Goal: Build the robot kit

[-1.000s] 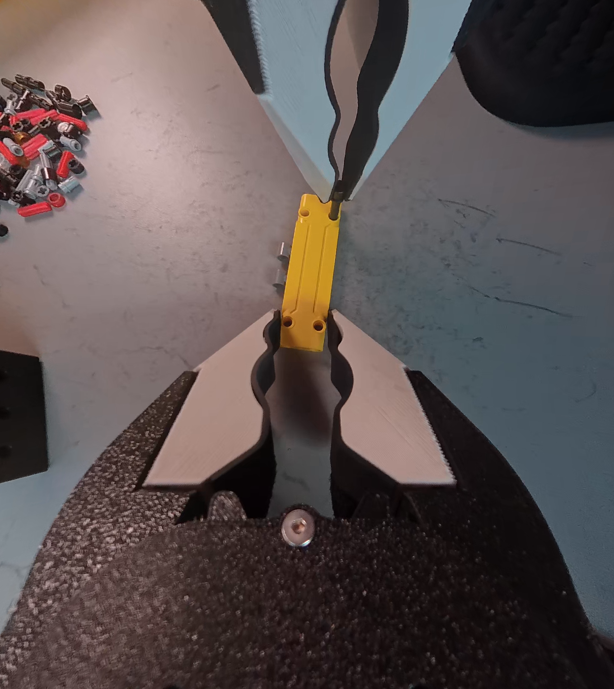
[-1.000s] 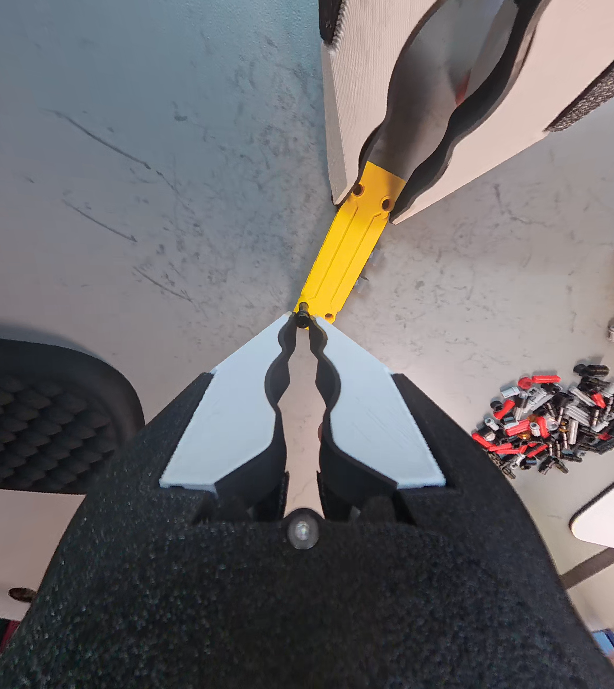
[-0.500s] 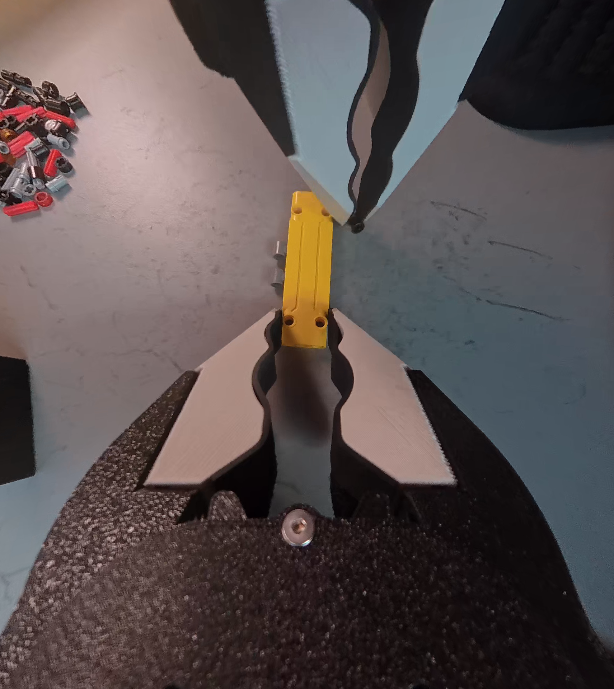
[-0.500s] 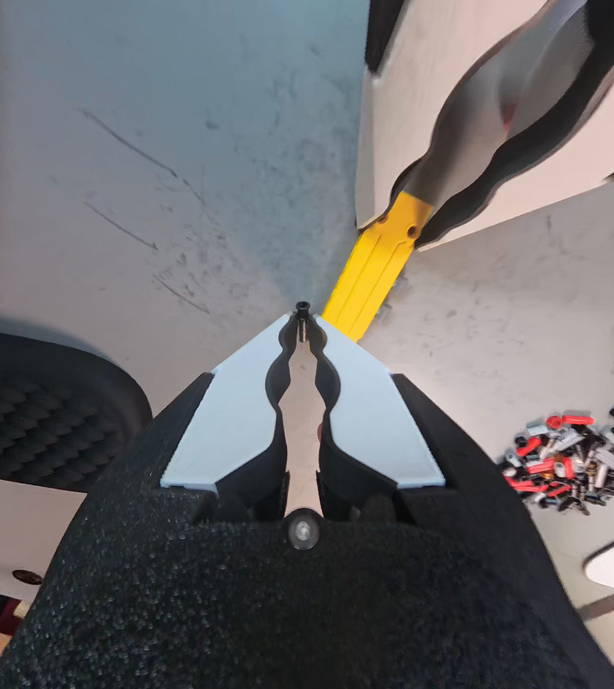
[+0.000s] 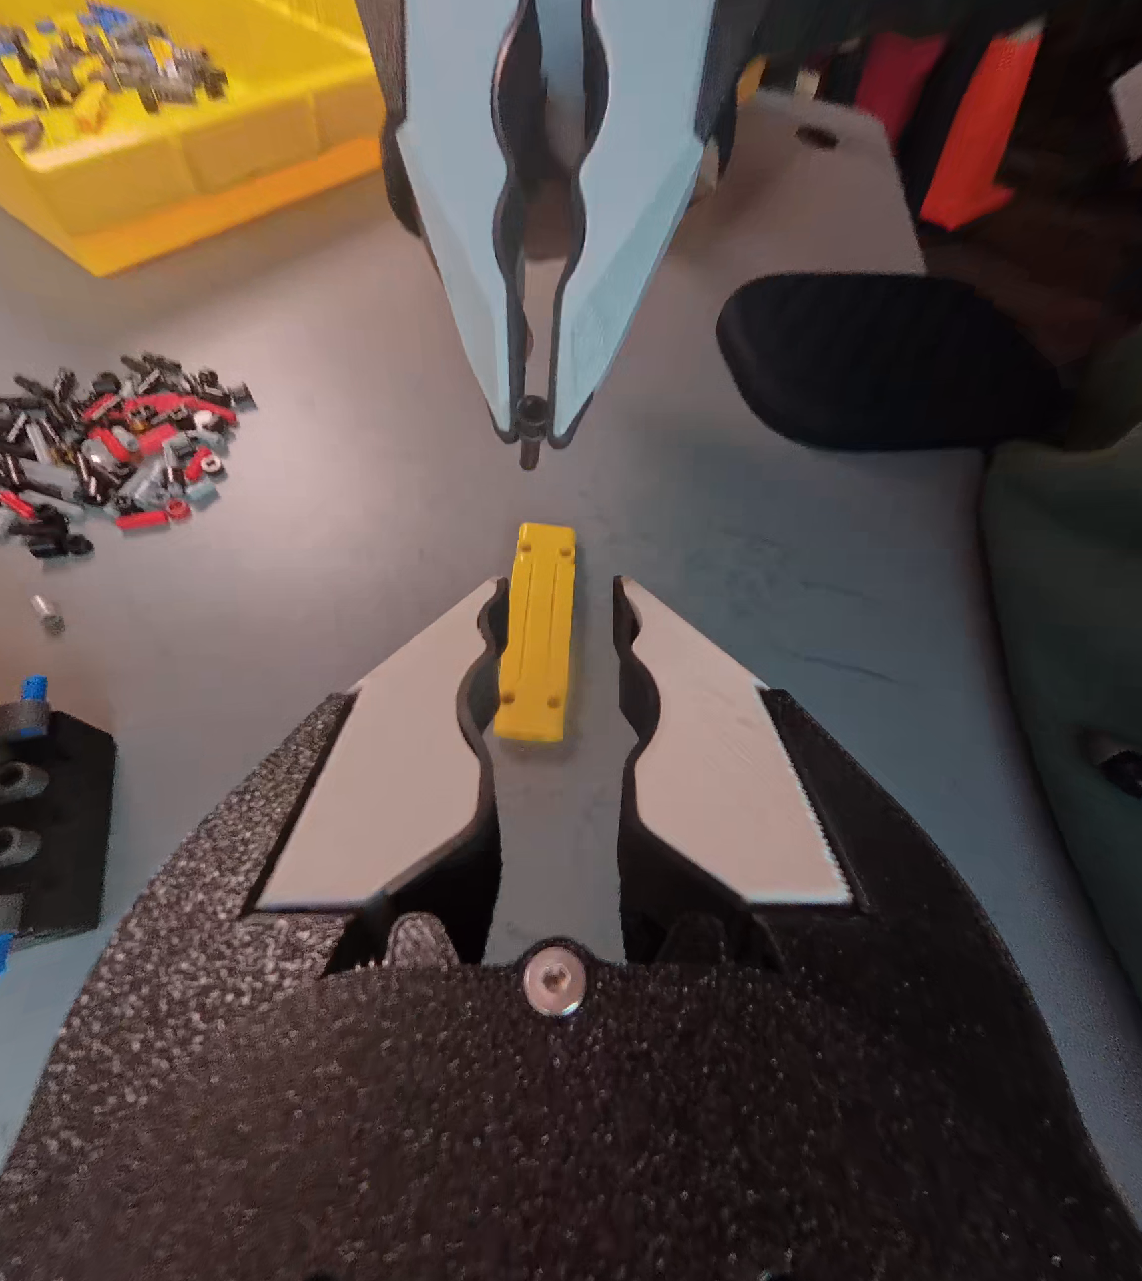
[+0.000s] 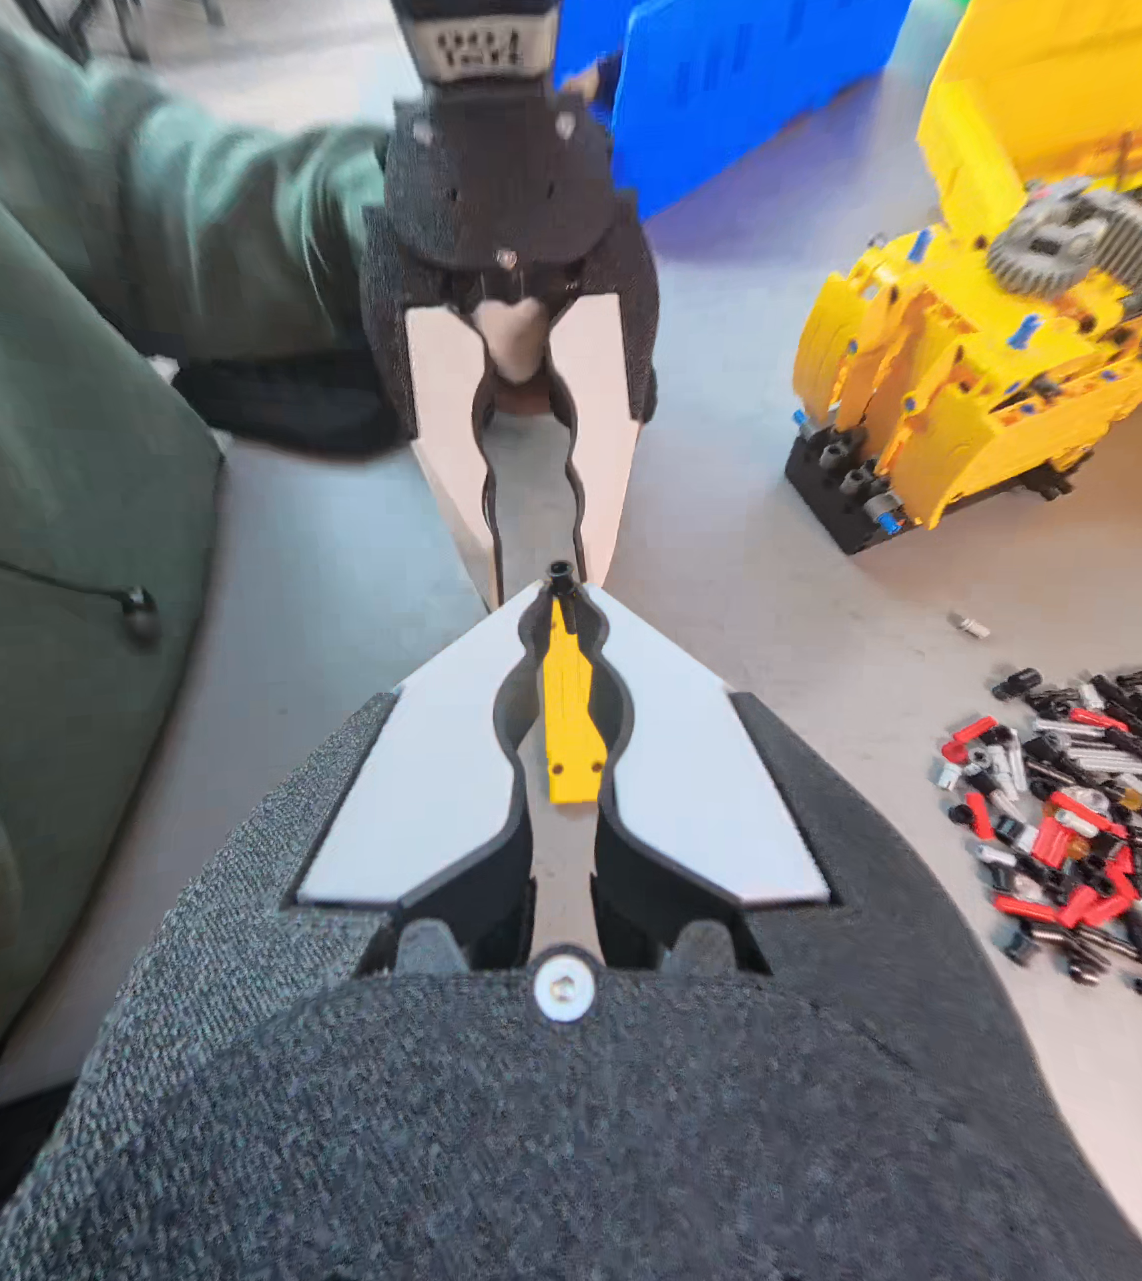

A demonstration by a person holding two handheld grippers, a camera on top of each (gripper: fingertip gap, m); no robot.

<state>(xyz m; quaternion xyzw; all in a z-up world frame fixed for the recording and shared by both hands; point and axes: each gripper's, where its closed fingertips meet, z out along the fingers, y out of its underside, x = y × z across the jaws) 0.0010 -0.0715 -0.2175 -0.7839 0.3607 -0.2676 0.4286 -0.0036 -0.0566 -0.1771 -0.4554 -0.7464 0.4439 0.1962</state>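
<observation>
The left gripper (image 5: 557, 589) has let go and spread wide around the yellow beam (image 5: 537, 641), light, stiff and slick, lying on the table (image 5: 797, 624), best pinched along its long sides, while the right gripper (image 6: 559, 589) stays clamped on a black pin (image 6: 561, 579).

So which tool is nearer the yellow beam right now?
Left. The left tool is open with its fingers on either side of the yellow beam, which lies on the table. The right tool, shut on a black pin, is farther, beyond its far end.
</observation>
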